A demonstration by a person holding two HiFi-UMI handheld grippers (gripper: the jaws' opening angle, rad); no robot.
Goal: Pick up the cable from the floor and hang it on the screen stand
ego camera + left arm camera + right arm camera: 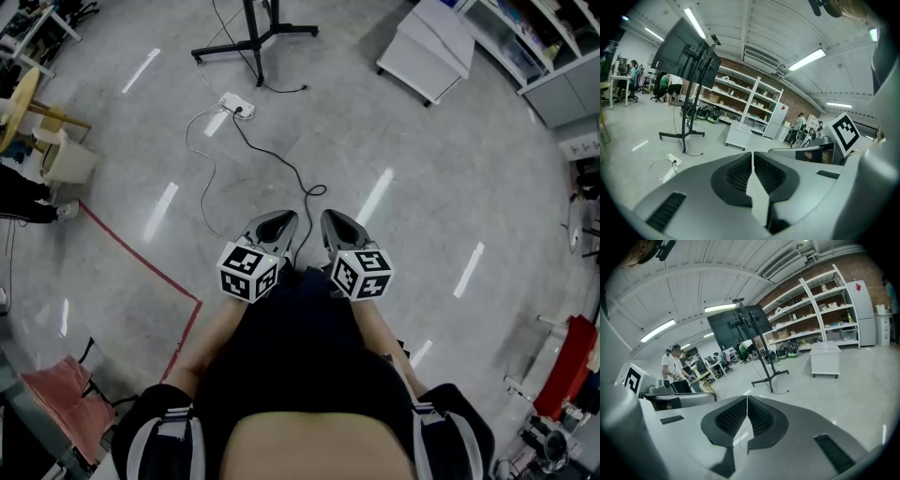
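Grey shop floor (422,141): the cable (272,155) snakes from near the stand (255,37) toward us. Our left gripper (277,225) and right gripper (336,225) are both closed, empty. The cable looks light and floppy, so we'd pinch it mid-length.

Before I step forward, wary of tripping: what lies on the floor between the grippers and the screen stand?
Head view: a black cable, a thin white cable and a white power strip lie there.
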